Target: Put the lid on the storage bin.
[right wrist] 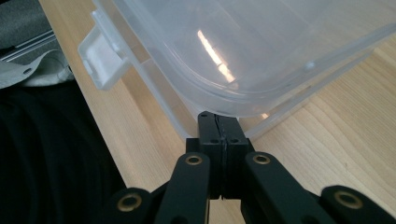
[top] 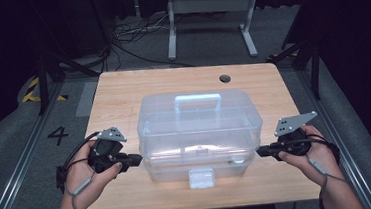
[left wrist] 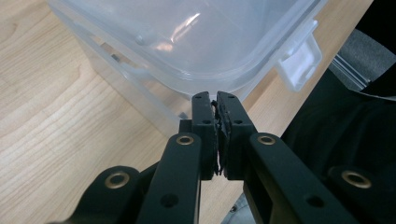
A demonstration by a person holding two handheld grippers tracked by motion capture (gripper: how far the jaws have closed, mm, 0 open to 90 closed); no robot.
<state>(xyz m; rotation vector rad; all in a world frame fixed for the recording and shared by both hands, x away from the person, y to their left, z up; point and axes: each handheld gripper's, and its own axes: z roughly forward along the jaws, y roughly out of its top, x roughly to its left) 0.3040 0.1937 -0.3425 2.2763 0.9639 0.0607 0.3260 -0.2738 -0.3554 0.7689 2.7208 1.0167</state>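
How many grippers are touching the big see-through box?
2. The left hand-held gripper is at the box's left end, the right hand-held gripper at its right end.

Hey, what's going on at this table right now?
A person sits at a wooden table with a gripper in each hand, working on a clear plastic storage box that has a handle on its lid and a white latch at the front. The left gripper and right gripper are both shut, with nothing between the jaws, and their tips are at the box's near lower corners, one on each side. The lid looks closed.
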